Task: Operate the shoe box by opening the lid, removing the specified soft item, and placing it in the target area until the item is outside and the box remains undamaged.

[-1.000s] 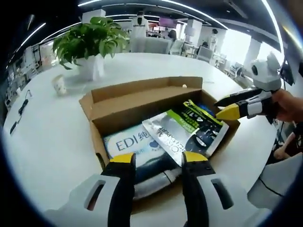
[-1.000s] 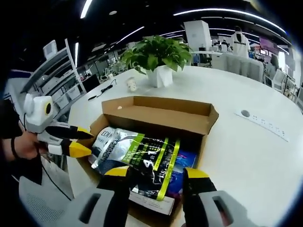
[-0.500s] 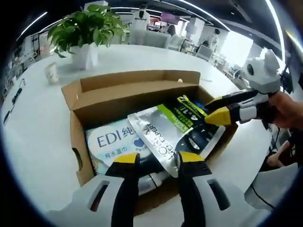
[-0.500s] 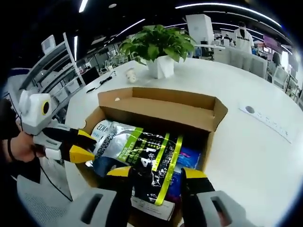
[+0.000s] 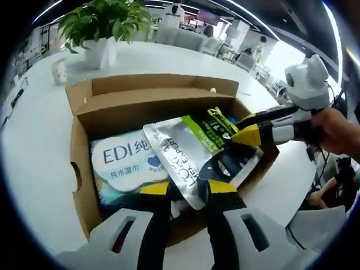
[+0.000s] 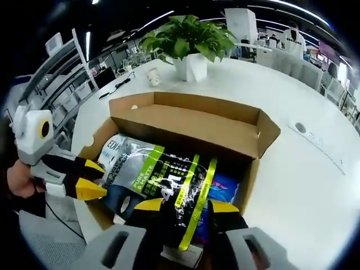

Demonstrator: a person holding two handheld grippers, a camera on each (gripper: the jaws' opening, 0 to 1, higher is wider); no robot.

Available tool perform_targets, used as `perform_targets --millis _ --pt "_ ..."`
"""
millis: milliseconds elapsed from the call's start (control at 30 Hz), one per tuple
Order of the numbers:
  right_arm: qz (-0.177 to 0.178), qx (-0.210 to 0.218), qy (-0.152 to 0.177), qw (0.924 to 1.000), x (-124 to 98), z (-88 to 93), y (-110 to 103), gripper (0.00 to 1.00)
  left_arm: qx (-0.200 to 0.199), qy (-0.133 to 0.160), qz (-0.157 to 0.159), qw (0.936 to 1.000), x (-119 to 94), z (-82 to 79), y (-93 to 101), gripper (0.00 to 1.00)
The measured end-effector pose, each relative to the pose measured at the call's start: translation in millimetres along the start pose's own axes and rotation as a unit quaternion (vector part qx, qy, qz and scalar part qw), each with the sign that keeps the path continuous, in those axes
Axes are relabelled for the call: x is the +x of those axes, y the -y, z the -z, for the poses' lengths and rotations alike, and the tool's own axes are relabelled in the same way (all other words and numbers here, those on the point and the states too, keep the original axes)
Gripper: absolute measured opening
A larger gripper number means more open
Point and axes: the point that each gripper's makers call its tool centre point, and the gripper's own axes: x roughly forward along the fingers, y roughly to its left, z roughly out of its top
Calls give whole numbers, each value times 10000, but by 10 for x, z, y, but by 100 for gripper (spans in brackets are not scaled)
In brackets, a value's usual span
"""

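Both grippers have pushed in closer over the last second, and the left gripper now has its yellow tips narrowed onto the near edge of the silver pouch, where a second ago they stood wider and short of it; the pouch lies on top of the other contents inside the open shoe box, slanted across it, silver and green at one end, black with yellow-green stripes at the other; in the right gripper view the same pouch runs from the box's left side down to the right gripper, whose jaws sit close together right at the dark striped end, though whether they actually grip it I cannot tell; the right gripper also comes in from the right of the left gripper view, tips nearly together and touching the pouch's green corner, a hand behind it; under the pouch lies a white and blue pack of wipes marked EDI; the box's lid flap stands folded back at the far side; the box sits on a white round table, with a potted plant and a small cup beyond it; the left gripper shows at the box's left wall in the right gripper view.
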Motion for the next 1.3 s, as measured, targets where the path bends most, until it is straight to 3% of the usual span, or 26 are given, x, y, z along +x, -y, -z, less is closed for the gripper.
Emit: perform_targets --millis 267,433,700,1300 --pt "-71 109 -172 9998 -20 37 -47 23 -227 -12 31 9997 43 -19 -22 18" --pt "-104 220 -95 9997 -42 2 -62 20 -224 -28 39 9997 21 -22 -16 13" --pt "-12 571 195 9982 -85 -52 2 0 -158 -15 41 9999 14 -76 -56 3" --pt "-209 681 507 9962 -192 -174 -29 0 -106 201 45 9997 -22 -191 -96 1"
